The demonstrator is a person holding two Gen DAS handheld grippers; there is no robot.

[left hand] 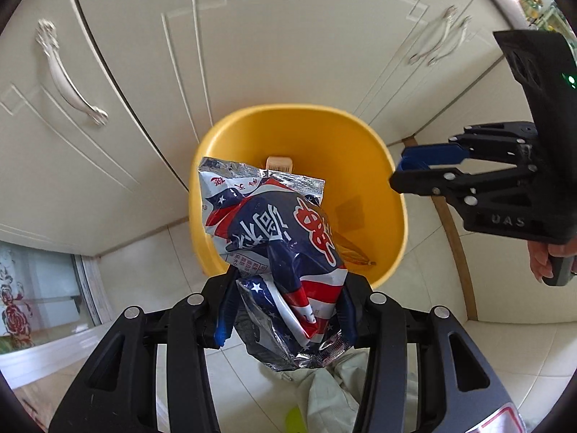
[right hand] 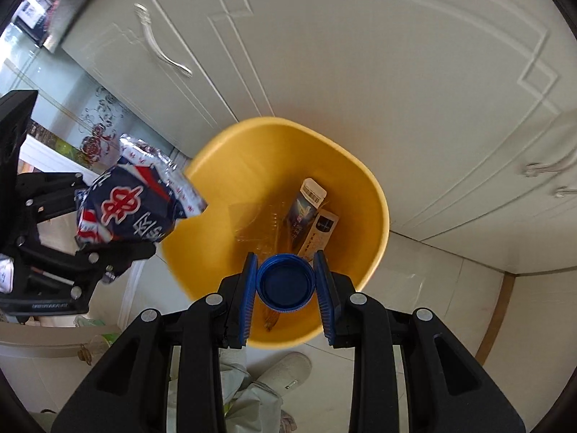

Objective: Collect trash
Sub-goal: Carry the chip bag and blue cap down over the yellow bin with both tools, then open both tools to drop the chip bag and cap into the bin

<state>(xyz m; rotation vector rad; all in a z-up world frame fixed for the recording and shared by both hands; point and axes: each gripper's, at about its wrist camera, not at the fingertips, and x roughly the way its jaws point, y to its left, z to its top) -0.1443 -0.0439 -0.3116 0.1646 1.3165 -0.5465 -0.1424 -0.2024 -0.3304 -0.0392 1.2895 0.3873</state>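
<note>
Disposal step: left gripper point(left hand: 285, 310) clamps a snack bag point(left hand: 281, 238), right gripper point(right hand: 286, 281) pinches a blue cap point(right hand: 285, 284). Beneath both hangs the yellow bin point(right hand: 375, 195); release likely comes next, jaws parting over its mouth.

A: Room over the bin point(right hand: 375, 195)?
B: Mouth's open, w/ boxes point(right hand: 310, 213) only low inside. Cabinet doors point(right hand: 360, 54) close behind it.
A: Sides?
B: Left gripper point(right hand: 108, 231) w/ bag point(right hand: 137, 205) crowds the left rim; floor point(right hand: 443, 270) right is clear.
</note>
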